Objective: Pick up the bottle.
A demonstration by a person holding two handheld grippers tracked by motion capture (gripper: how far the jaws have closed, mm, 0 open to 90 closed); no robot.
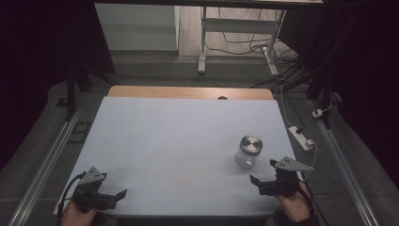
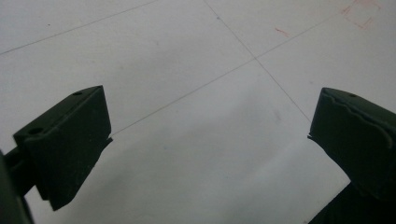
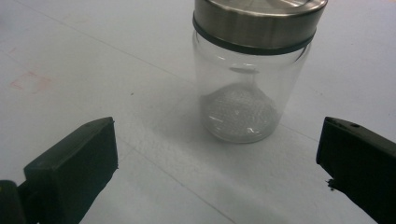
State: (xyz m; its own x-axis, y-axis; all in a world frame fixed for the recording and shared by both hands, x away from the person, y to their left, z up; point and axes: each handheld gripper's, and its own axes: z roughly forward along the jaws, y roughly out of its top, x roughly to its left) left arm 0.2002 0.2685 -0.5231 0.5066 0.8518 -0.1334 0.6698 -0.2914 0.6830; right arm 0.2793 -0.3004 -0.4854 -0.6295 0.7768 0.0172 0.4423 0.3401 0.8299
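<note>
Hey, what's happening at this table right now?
A person sits at a white table with a two-jaw gripper in each hand. The right gripper is open and points at a glass jar with a metal lid, which stands upright just ahead of its jaws, not yet touched. The left gripper is open too, near the table's front left corner with nothing between its jaws. It looks like the jar is about to be grasped.

Jar (image 1: 249, 151) stands upright on counter (image 1: 179, 132), right of centre, toward near edge. Right gripper (image 1: 263, 175) sits just near-right of jar, apart from it. Left gripper (image 1: 120, 194) at near-left corner, well apart from jar.
</note>
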